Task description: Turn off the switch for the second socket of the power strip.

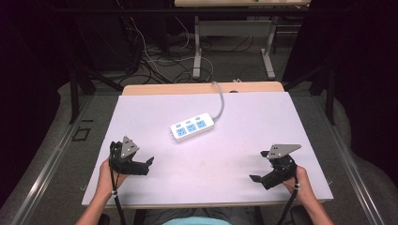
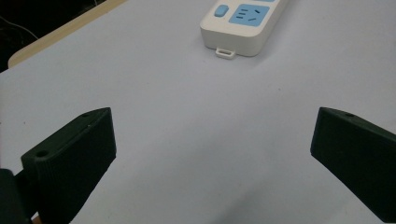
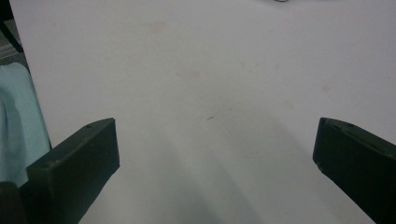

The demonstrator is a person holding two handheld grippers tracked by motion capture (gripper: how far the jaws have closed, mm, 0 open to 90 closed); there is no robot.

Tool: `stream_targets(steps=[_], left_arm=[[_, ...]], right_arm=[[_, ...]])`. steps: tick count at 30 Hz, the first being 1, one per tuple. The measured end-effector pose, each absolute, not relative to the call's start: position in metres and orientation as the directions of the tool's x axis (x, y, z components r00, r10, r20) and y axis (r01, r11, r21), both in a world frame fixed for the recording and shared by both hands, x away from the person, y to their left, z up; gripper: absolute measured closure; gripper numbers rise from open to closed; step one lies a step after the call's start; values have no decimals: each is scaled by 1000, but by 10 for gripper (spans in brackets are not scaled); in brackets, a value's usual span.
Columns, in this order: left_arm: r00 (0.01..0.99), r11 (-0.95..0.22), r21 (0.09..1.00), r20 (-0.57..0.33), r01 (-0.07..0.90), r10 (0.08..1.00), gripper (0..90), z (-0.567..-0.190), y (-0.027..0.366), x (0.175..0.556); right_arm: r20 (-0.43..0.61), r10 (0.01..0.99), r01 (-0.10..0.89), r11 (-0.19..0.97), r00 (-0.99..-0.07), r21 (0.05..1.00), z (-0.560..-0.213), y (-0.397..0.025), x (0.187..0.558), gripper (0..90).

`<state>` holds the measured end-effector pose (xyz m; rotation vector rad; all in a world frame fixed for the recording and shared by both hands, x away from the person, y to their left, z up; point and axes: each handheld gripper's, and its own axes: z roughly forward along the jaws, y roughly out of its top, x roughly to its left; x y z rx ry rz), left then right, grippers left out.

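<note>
Left gripper [image 1: 149, 162]: sits over the near left part of the table, held in the person's left hand [image 1: 109, 174], with its grey three-cornered plate on top. Its jaws are spread wide, with bare table surface between them in the left gripper view [image 2: 212, 154], and nothing is held. It points toward the middle of the table.

Power strip [image 1: 192, 128]: a white strip with three blue socket faces, lying flat near the centre of the table, angled so its far end sits further right. In the left gripper view its near end [image 2: 243, 25] shows ahead of the jaws, with a blue switch and a small hanging tab at the end. It is well apart from both grippers, nearer the left one.

Cord [image 1: 220, 101]: a grey cable that runs from the strip's far right end to the table's far edge.

Table [image 1: 263, 122]: a pale, white-lilac top, with a wooden edge showing at the far side.

Right gripper [image 1: 256, 178]: over the near right part of the table, held in the person's right hand [image 1: 302, 183]. Its jaws are spread wide in the right gripper view [image 3: 215, 154], over bare table, and grip nothing.
</note>
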<state>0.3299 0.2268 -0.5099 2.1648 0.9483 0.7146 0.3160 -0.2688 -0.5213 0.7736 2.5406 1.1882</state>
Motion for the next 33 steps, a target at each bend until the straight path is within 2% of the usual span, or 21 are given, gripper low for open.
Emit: stream_targets(steps=[33], left_arm=[[621,-548,740,229,390,750,1,-512,194,378]], right_arm=[[10,548,356,530,-837,769,-523,-268,317,2]])
